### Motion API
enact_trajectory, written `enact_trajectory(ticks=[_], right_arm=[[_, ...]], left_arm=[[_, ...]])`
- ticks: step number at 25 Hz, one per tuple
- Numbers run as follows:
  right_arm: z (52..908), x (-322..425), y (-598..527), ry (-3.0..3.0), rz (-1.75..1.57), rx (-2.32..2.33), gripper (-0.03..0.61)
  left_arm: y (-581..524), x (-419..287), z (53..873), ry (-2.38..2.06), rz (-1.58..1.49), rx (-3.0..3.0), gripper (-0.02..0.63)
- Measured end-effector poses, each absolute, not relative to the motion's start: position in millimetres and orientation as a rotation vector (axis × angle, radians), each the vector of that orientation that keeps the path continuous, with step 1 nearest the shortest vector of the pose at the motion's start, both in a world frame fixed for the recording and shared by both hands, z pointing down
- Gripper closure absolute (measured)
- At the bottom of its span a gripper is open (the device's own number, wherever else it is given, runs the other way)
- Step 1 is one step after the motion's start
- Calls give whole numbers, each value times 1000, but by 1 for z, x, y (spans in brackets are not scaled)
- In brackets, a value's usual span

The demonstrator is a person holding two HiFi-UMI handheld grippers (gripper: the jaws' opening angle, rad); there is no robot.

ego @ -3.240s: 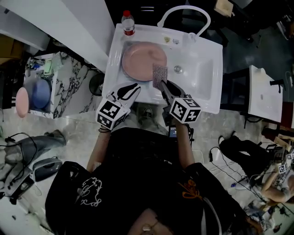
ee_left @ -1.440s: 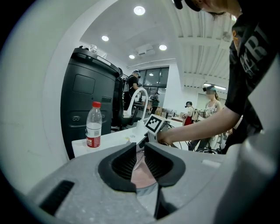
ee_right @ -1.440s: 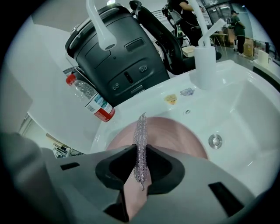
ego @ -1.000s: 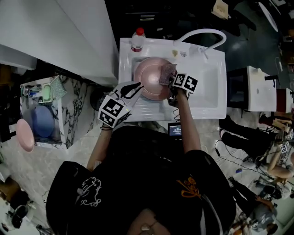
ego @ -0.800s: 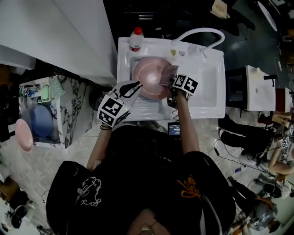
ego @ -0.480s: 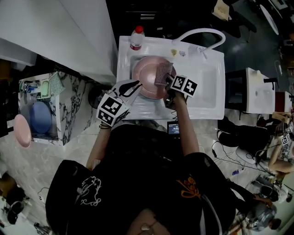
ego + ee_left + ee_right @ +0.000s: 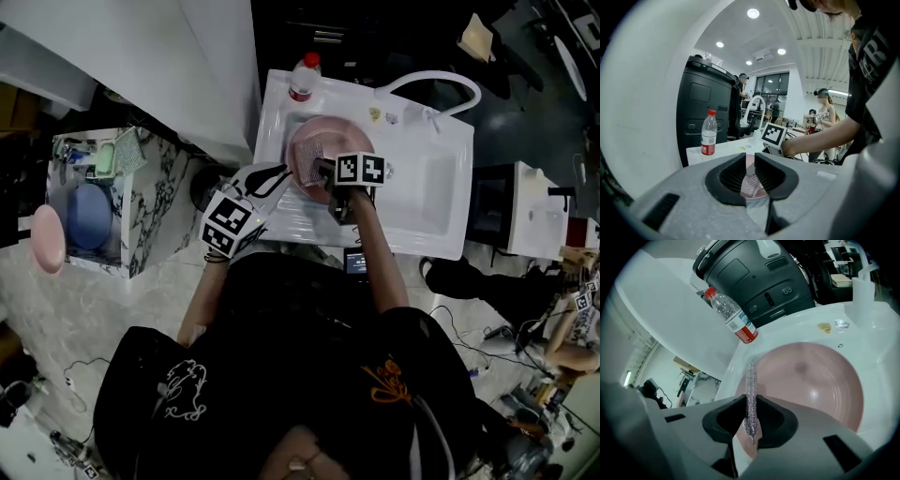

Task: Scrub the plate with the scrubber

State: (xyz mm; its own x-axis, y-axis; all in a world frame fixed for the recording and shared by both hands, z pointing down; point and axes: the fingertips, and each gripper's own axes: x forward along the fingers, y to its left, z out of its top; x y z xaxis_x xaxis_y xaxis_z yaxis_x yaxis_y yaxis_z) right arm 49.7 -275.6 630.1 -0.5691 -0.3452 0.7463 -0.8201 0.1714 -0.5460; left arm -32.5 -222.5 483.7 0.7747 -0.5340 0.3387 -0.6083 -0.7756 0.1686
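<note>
Right gripper (image 7: 750, 400): the jaws are clamped on the scrubber (image 7: 751, 376), a flat silvery mesh pad. It is held edge-on, so its free end sticks out past the tips and can be pressed onto the dish.
Plate (image 7: 811, 380): pink, lying in the sink (image 7: 881, 341), just ahead of and below the right jaws. The pad's far end reaches its left rim; I can't tell whether it touches.
Left gripper (image 7: 750, 161): the jaws are drawn to a narrow slit with the plate's near rim in it. By my reading they pinch it, to stop the dish sliding under the rubbing.
Why two tools: one pins, the other rubs, since a smooth plate in a smooth basin would skate about.
Bottle (image 7: 733, 315): red-capped, on the sink ledge beyond the right jaws and to their left, out of the way of the work.
Tap (image 7: 859, 284): its base stands at the far edge, well beyond the right jaws; I see no water running.
Stage: scrubbing looks under way, but I can't judge how much of the plate is done.
</note>
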Motion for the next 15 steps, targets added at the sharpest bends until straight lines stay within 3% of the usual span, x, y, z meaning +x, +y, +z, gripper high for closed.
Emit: enact_trajectory(ticks=[5,15], right_arm=[[644,65,-281,-1918,1280,1134,505],[648,124,-268,-1777,1501,1489,505]], left_arm=[[-221,-41,486,-927,401,2678,548],[-220,-23,486,-854,410,2707,548]])
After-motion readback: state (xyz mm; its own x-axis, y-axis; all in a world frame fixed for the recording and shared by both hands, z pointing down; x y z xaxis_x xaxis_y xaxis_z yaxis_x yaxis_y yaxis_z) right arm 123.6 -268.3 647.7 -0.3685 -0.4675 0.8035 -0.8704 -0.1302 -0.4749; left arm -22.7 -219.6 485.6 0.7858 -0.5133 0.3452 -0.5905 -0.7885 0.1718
